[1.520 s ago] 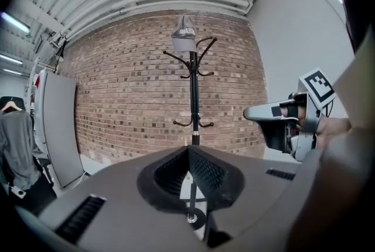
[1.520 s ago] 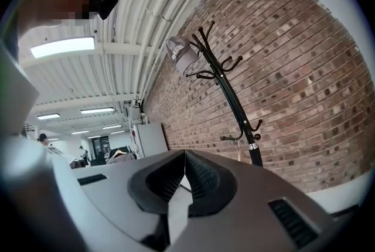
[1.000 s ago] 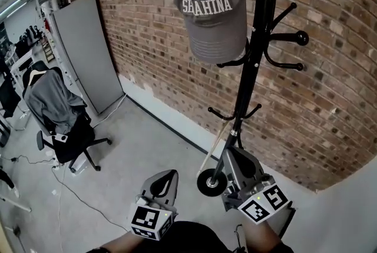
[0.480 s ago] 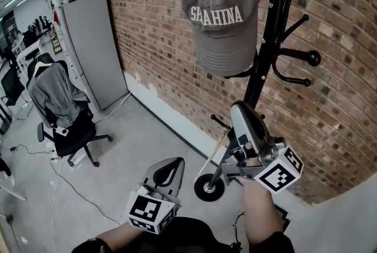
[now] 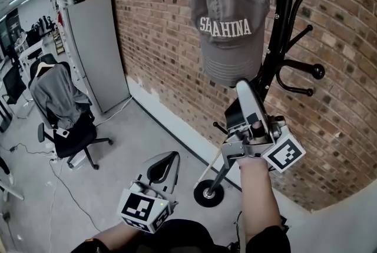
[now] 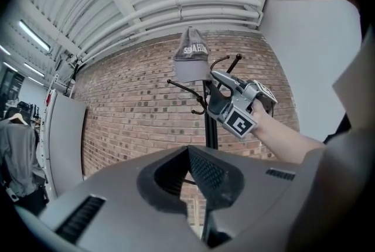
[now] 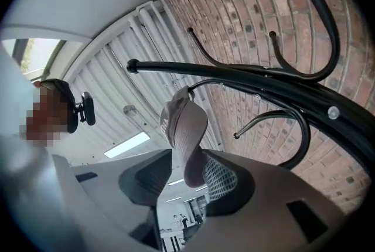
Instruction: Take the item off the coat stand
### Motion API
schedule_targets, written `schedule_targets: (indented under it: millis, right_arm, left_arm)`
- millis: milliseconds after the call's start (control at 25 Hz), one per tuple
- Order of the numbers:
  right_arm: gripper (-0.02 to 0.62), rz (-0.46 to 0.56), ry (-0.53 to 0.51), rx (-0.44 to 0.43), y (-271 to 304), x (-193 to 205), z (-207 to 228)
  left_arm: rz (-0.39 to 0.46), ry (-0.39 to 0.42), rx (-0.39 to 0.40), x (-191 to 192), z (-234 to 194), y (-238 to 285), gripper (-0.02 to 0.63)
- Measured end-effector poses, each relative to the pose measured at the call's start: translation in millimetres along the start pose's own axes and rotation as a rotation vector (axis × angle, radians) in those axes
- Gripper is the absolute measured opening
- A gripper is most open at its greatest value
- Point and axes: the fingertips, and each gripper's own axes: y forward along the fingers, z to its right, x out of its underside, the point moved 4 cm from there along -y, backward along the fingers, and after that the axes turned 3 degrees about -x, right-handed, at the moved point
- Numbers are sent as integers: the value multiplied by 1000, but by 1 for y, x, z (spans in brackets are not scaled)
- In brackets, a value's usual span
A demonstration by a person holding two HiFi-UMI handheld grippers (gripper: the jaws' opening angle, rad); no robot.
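Observation:
A grey cap [image 5: 232,16] with white lettering hangs from the top of a black coat stand [image 5: 283,28] against the brick wall. My right gripper [image 5: 244,90] is raised just under the cap's brim. Its jaws are opening. In the right gripper view the brim of the cap [image 7: 186,133] dips into the gap of the right gripper [image 7: 181,177], and the pads are not pressing on it. My left gripper [image 5: 165,160] hangs low over the floor, shut and empty. From the left gripper [image 6: 196,166] the cap [image 6: 190,60] shows far above.
The stand's round base [image 5: 207,193] sits on the grey floor by the wall. A grey panel [image 5: 97,52] leans on the bricks to the left. An office chair [image 5: 65,122] draped with a grey jacket stands further left, with cables on the floor.
My right gripper has risen from beside the stand's base up to the cap's brim. The left gripper has stayed low.

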Motion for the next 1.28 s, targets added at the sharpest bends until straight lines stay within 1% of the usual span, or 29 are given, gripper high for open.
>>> schedule_targets:
  millis: [80, 280, 440, 480, 520, 560, 680, 840, 960, 1080, 1200, 1280]
  right_arm:
    - [141, 14, 5, -25, 7, -3, 2]
    - [140, 75, -19, -84, 20, -13, -2]
    - [136, 83, -42, -152, 30, -17, -17]
    - [112, 85, -52, -164, 31, -18, -22]
    - [52, 86, -65, -173, 33, -19, -28]
    - [39, 86, -80, -181, 35, -19, -33]
    - [35, 73, -124, -207, 46, -21, -46]
    - [35, 43, -167, -239, 76, -19, -65]
    - [32, -3, -183, -260, 99, -4, -78]
    - [31, -43, -149, -267, 110, 21, -86]
    - [31, -80, -73, -267, 110, 62, -84]
    - [31, -106, 18, -260, 104, 94, -79]
  left_arm:
    - [1, 1, -3, 0, -2, -1, 32]
    - [-10, 2, -18, 0, -11, -6, 32]
    - [-14, -10, -37, 3, -21, -15, 32]
    - [-13, -13, -42, 5, -23, -17, 32]
    - [-13, -16, -45, 7, -25, -20, 32]
    - [-12, -20, -47, 9, -28, -22, 32]
    - [-12, -38, -54, 10, -37, -27, 32]
    - [-6, -60, -76, 12, -54, -36, 32]
    - [-3, -78, -100, 14, -67, -45, 32]
    - [-5, -93, -133, 17, -81, -58, 32]
    - [-20, -104, -177, 26, -105, -70, 32]
    - [-34, -119, -220, 34, -121, -81, 32]
